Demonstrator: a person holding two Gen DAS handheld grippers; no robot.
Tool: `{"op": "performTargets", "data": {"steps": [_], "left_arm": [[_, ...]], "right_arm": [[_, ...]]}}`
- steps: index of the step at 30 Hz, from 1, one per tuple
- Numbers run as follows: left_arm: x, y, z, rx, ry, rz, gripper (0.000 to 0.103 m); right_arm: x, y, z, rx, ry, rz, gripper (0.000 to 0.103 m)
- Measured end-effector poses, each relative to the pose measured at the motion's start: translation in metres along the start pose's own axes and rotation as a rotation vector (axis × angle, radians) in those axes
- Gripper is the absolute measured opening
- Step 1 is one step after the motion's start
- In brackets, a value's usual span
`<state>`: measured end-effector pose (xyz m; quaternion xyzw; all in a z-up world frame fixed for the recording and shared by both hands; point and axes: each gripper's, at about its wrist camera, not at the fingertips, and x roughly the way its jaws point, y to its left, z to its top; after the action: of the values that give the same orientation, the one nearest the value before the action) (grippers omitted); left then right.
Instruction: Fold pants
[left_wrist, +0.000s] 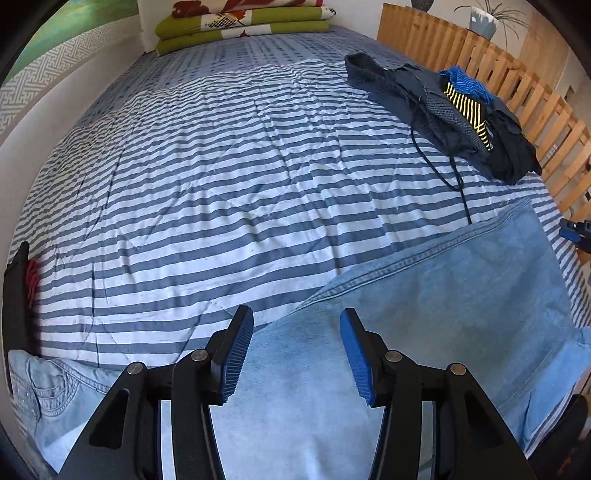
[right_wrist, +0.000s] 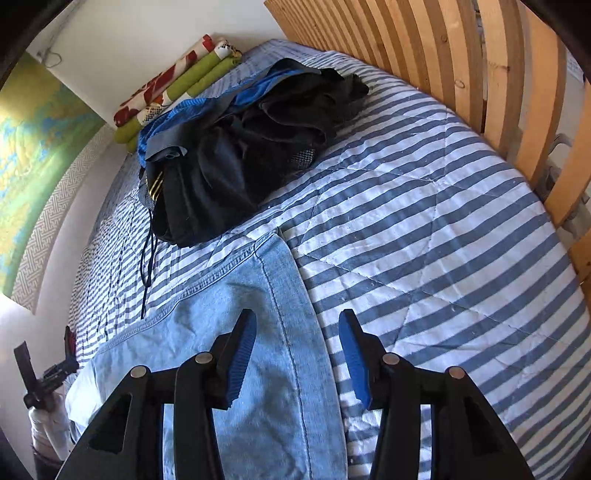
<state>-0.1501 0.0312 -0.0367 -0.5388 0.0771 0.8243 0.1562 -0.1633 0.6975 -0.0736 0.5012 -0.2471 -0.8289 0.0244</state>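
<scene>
- Left wrist view: the left gripper (left_wrist: 296, 354) hangs over a pair of light blue jeans (left_wrist: 443, 295) with its fingers (left_wrist: 236, 362) spread apart and nothing pinched between them.
- The jeans lie flat on the striped quilt (left_wrist: 221, 177) of a bed, reaching from the lower left, where a pocket shows, across to the right edge.
- A heap of dark clothes (left_wrist: 461, 122) with a yellow-striped patch lies farther off near the wooden slatted headboard (left_wrist: 498, 70), apart from the jeans; a black drawstring trails from it toward the denim.
- A folded green and floral blanket (left_wrist: 243, 26) lies at the far end of the bed.
- Right wrist view: the right gripper (right_wrist: 297, 356) is above the jeans (right_wrist: 221, 325), its fingers (right_wrist: 352, 358) apart and empty; one finger sits over the denim, the other over the quilt (right_wrist: 443, 229) just past the stitched seam.
- The dark clothes (right_wrist: 240, 158) lie beyond the hem of the jeans.
- The headboard (right_wrist: 461, 66) runs along the right.
</scene>
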Motion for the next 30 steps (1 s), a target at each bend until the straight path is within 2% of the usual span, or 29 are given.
{"op": "performTargets", "data": {"steps": [3, 5, 7, 10, 13, 16, 19, 23, 25, 30], "left_arm": [[0.001, 0.024, 0.001, -0.030, 0.003, -0.015, 0.058], [0.001, 0.039, 0.003, -0.039, 0.008, -0.012, 0.068], [0.002, 0.052, 0.004, -0.050, 0.025, -0.030, 0.073], [0.012, 0.064, 0.002, -0.041, 0.052, -0.007, 0.074], [0.019, 0.080, -0.004, -0.027, 0.063, 0.057, 0.074], [0.004, 0.121, -0.011, -0.135, 0.028, 0.054, 0.074], [-0.020, 0.176, -0.027, -0.253, 0.007, 0.146, 0.073], [-0.044, 0.254, -0.058, -0.431, 0.041, 0.243, 0.073], [-0.044, 0.282, -0.074, -0.522, 0.091, 0.218, 0.073], [-0.032, 0.286, -0.081, -0.510, 0.141, 0.221, 0.074]], "right_arm": [[0.022, 0.004, 0.011, 0.002, 0.009, 0.002, 0.045], [0.037, 0.009, 0.021, -0.014, 0.016, -0.010, 0.046], [0.050, 0.018, 0.030, -0.035, 0.018, -0.018, 0.046], [0.071, 0.030, 0.040, -0.068, 0.040, -0.033, 0.049], [0.088, 0.040, 0.042, -0.093, 0.070, -0.053, 0.051], [0.091, 0.048, 0.038, -0.148, 0.056, -0.086, 0.056], [0.091, 0.055, 0.031, -0.208, 0.049, -0.119, 0.055], [0.093, 0.065, 0.023, -0.275, 0.040, -0.185, 0.052], [0.095, 0.069, 0.020, -0.301, 0.044, -0.210, 0.052], [0.096, 0.076, 0.018, -0.304, 0.045, -0.237, 0.052]]}}
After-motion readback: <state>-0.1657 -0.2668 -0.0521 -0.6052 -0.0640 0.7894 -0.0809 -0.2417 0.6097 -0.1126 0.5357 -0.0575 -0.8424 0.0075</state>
